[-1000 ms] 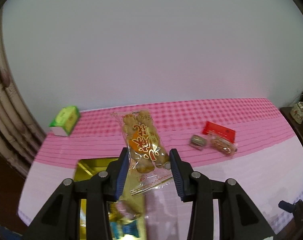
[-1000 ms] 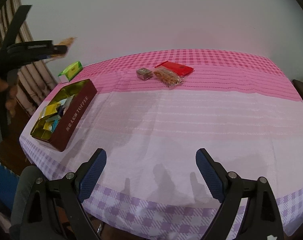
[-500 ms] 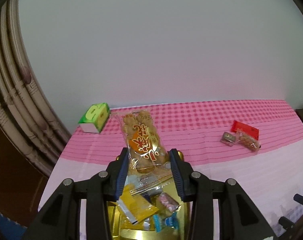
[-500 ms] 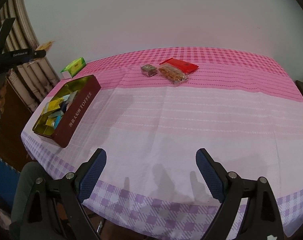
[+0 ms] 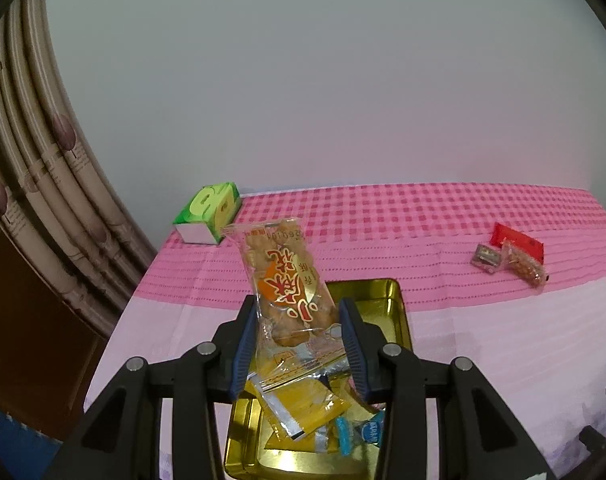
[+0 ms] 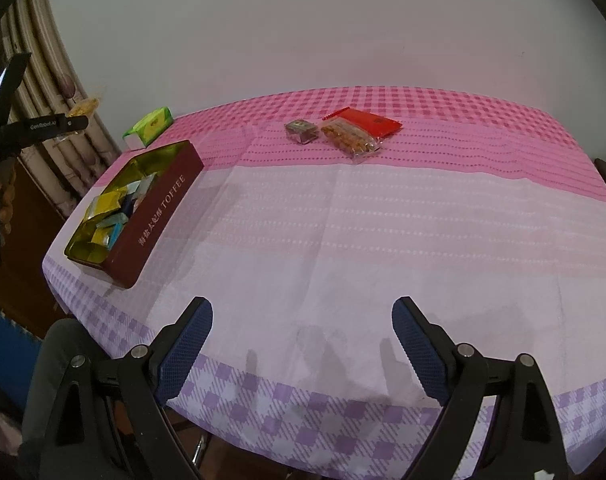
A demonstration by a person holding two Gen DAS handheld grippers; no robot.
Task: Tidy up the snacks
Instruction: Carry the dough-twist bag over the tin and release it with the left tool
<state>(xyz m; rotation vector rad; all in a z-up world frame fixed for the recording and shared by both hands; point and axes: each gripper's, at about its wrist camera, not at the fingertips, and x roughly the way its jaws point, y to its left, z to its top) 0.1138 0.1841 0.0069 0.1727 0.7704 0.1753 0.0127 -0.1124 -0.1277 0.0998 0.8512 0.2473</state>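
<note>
Gripping a clear snack packet (image 5: 289,280) of golden fried pieces with red and gold lettering, the left gripper (image 5: 299,344) is holding its blue-padded jaws clamped on the packet's lower end, above the open toffee tin (image 5: 387,296). The packet is standing nearly upright, leaning slightly toward 11 o'clock in the left wrist view. Inside the gold-lined tin, yellow, silver and blue wrapped sweets (image 5: 303,408) are lying in a loose pile; whether the packet's bottom edge is touching them is hard to tell, since the wrappers overlap there.

A green box (image 5: 209,212) is sitting at 11 o'clock from the tin, near the table's far corner beside the curtain (image 5: 43,200). At 2 o'clock, well apart from the tin, a red packet (image 5: 517,240), a clear packet of nuts (image 5: 523,266) and a small grey wrapped piece (image 5: 488,258) are lying close together on the pink checked tablecloth (image 5: 383,216).

The right gripper (image 6: 302,344) is hovering over the near edge of the table with its jaws wide apart and nothing between them. From its view the maroon tin (image 6: 151,216) is lying at 10 o'clock, and the three loose snacks (image 6: 349,134) at 12 o'clock.
</note>
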